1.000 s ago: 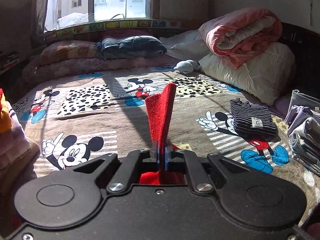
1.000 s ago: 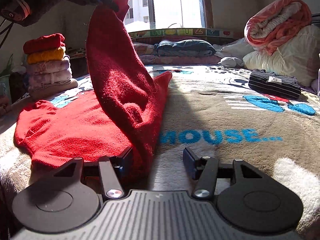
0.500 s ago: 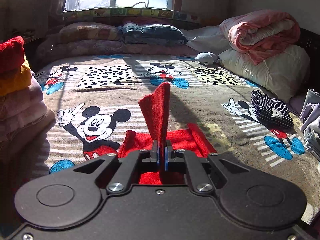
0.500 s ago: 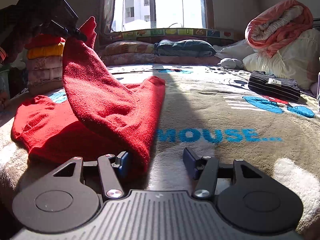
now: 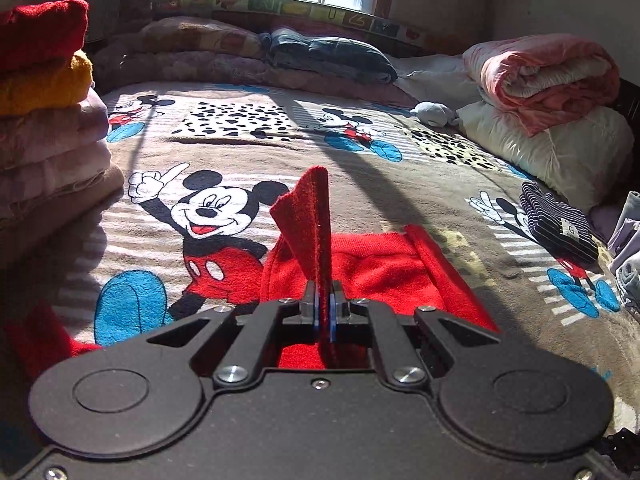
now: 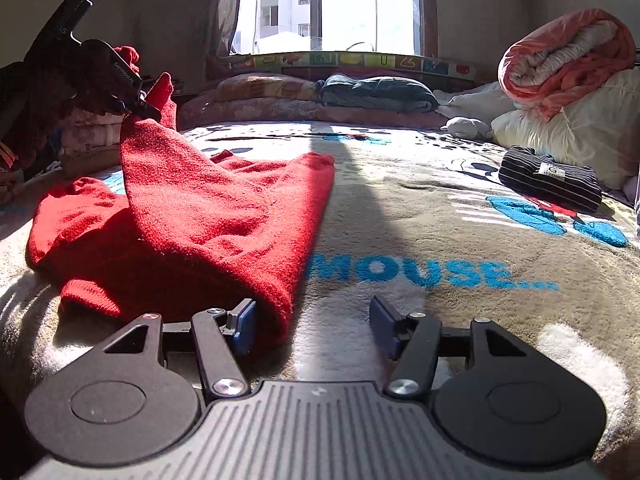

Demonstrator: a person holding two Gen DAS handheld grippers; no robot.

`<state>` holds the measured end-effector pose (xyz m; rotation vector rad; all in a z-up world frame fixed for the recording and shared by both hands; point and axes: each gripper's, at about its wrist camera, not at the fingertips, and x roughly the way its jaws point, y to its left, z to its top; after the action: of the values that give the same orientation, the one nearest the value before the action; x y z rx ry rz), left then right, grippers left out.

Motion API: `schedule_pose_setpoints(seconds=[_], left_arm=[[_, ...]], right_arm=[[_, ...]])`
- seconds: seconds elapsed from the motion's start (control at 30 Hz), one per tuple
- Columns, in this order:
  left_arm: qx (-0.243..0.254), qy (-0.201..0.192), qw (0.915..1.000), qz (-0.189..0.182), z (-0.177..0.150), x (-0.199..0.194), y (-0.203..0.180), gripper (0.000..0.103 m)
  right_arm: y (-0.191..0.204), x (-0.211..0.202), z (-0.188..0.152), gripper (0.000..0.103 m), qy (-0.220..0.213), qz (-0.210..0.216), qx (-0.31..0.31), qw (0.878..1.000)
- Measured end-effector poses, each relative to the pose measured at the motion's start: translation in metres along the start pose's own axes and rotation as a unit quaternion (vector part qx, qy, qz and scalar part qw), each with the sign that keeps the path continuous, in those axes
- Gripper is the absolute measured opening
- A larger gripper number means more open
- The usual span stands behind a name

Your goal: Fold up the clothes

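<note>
Two hand-held grippers noted: left hand-held gripper (image 5: 325, 304) clamped on a raised corner of the red sweater (image 6: 208, 220); right hand-held gripper (image 6: 312, 324) open, at the sweater's near hem, on the bed (image 6: 440, 208).

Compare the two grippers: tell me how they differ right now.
The left gripper is shut on the red sweater, a corner pinched upright; the right gripper is open and holds nothing. The left gripper is raised above the bed; the right gripper sits low by the blanket, its left finger beside the sweater's hem. Both are black with blue pads.
</note>
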<state>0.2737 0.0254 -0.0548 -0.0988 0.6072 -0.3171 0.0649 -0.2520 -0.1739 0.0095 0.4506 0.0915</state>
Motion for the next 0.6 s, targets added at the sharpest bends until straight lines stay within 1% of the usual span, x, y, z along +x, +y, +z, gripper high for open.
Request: schedule_pose_setpoints(seconds=[0.07,0.17,0.2,0.27,0.3,0.37,0.47,0.57,0.6], left_arm=[[-0.006,-0.017,0.9998,-0.011,-0.003,-0.008,0.002,0.005],[-0.009,-0.027,0.9994,-0.018,-0.009,-0.010,0.005,0.004],[-0.009,-0.022,0.9996,-0.017,-0.012,-0.007,0.007,0.004],[-0.010,0.002,0.9999,0.000,-0.021,0.006,0.013,0.004],[-0.019,0.013,0.9997,0.008,-0.026,0.012,0.018,0.004],[-0.044,0.027,0.9986,0.011,-0.039,0.018,0.030,0.004],[-0.050,0.033,0.9981,0.013,-0.051,0.022,0.035,0.004],[-0.066,0.028,0.9974,0.007,-0.056,0.021,0.040,0.004],[-0.071,0.026,0.9971,0.005,-0.056,0.021,0.041,0.004]], right_arm=[[-0.001,0.000,0.000,0.061,0.001,0.000,-0.001,1.000],[-0.001,-0.004,0.000,0.061,0.008,-0.003,-0.003,1.000],[-0.002,-0.006,0.000,0.061,0.010,-0.004,-0.004,1.000],[-0.002,-0.009,0.001,0.061,0.014,-0.006,-0.006,1.000],[-0.003,-0.010,0.001,0.061,0.016,-0.006,-0.006,1.000],[-0.003,-0.013,0.001,0.061,0.021,-0.008,-0.008,1.000],[-0.004,-0.017,0.002,0.061,0.027,-0.011,-0.010,1.000],[-0.006,-0.028,0.003,0.061,0.045,-0.015,-0.013,0.999],[-0.006,-0.033,0.004,0.061,0.038,-0.014,-0.015,0.999]])
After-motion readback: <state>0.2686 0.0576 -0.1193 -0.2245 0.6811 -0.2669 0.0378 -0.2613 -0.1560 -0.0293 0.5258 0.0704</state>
